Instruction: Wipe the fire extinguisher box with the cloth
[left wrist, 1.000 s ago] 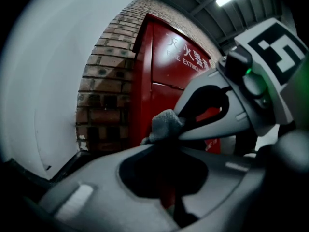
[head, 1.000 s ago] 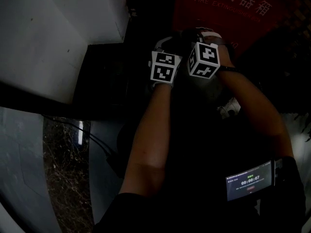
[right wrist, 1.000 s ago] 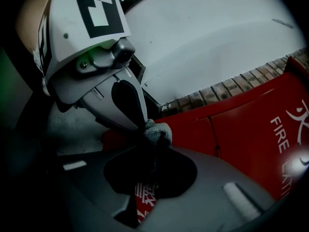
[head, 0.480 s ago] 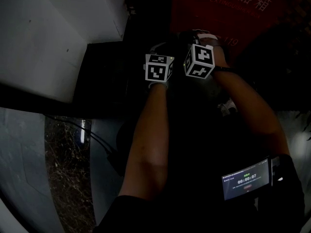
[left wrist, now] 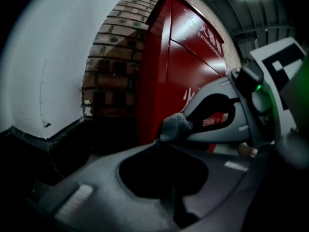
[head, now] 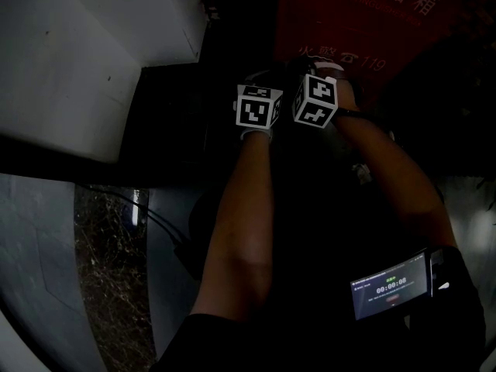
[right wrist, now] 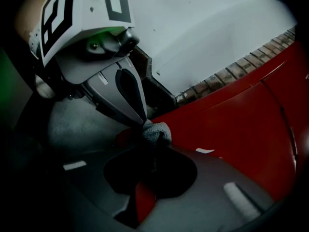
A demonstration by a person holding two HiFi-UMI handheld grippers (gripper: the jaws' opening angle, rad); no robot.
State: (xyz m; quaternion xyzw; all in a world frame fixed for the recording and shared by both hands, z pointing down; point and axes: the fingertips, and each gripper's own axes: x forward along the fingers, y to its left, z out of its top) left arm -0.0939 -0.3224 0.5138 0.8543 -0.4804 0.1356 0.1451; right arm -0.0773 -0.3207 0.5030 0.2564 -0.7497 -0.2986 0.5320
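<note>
The red fire extinguisher box (head: 364, 22) stands against the wall, and both grippers meet in front of it. A small wad of grey cloth (left wrist: 175, 126) sits at the tip of my left gripper (left wrist: 169, 137), whose jaws are shut on it. The right gripper's fingers (left wrist: 212, 124) reach the same wad from the right. In the right gripper view the cloth (right wrist: 157, 131) is pinched at the tip of my right gripper (right wrist: 155, 146), just off the red box (right wrist: 241, 124). The left gripper's fingers (right wrist: 130, 93) come down onto it. In the head view only the marker cubes (head: 258, 107) show.
A white wall (head: 77, 53) is left of the box, with a strip of bare brick (left wrist: 108, 66) between them. A dark ledge (head: 167, 122) runs along the wall's foot. A cable (head: 155, 223) lies on the floor. A lit screen (head: 387, 293) rides on the person's right forearm.
Both grippers stay tip to tip at the box front. The marker cubes shifted only slightly, and the right cube turned a little.
</note>
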